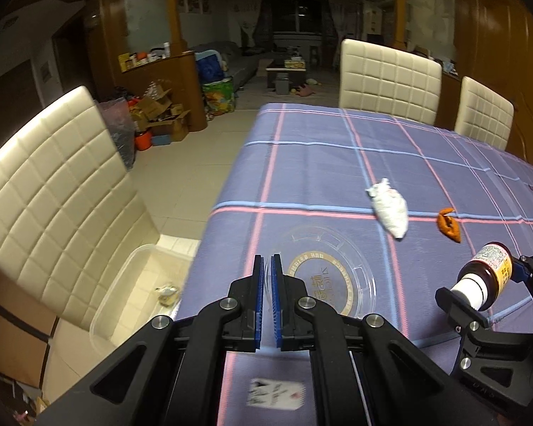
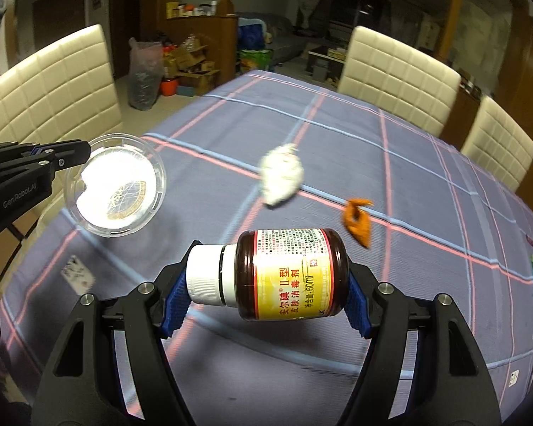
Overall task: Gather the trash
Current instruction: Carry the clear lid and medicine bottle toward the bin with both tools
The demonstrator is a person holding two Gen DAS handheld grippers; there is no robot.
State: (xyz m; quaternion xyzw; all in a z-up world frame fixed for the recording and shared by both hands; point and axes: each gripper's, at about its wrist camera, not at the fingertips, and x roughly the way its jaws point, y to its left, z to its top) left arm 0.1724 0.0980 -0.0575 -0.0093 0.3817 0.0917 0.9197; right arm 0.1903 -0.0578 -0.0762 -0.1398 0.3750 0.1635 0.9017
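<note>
Left tongs (image 1: pixel 268 266) closed tight, blue pads pinching the rim of a clear round plastic lid (image 1: pixel 323 277) with a gold ring of print in its middle. Lid lifted off the bench (image 1: pixel 302 163), tilted, hanging over the bench's near left edge; in the right wrist view lid (image 2: pixel 115 186) catching a white glare.

Right tongs (image 2: pixel 266 298) spread fairly wide and clamped end to end on a brown bottle (image 2: pixel 291 273): one blue pad on the white cap, the other on the bottle's base. Bottle lying sideways between the fingers, yellow label with red writing facing up, held above the bench near its near edge. Same bottle (image 1: pixel 486 273) seen from the left wrist view, cap end toward the camera, at the bench's near right side.

Lying on the checked purple cloth, around the middle of the bench: a crumpled white paper wad (image 2: pixel 282 175), and just beside it toward the right edge an orange scrap (image 2: pixel 357 220), the two apart and not touching. A small white card (image 2: pixel 76 273) flat on the cloth by the near left corner.

Down on the floor off the bench's left edge, a clear plastic bin (image 1: pixel 131 284) beside a cream padded chair (image 1: pixel 50 184), with one crumpled piece of trash (image 1: pixel 168 294) on its bottom.
</note>
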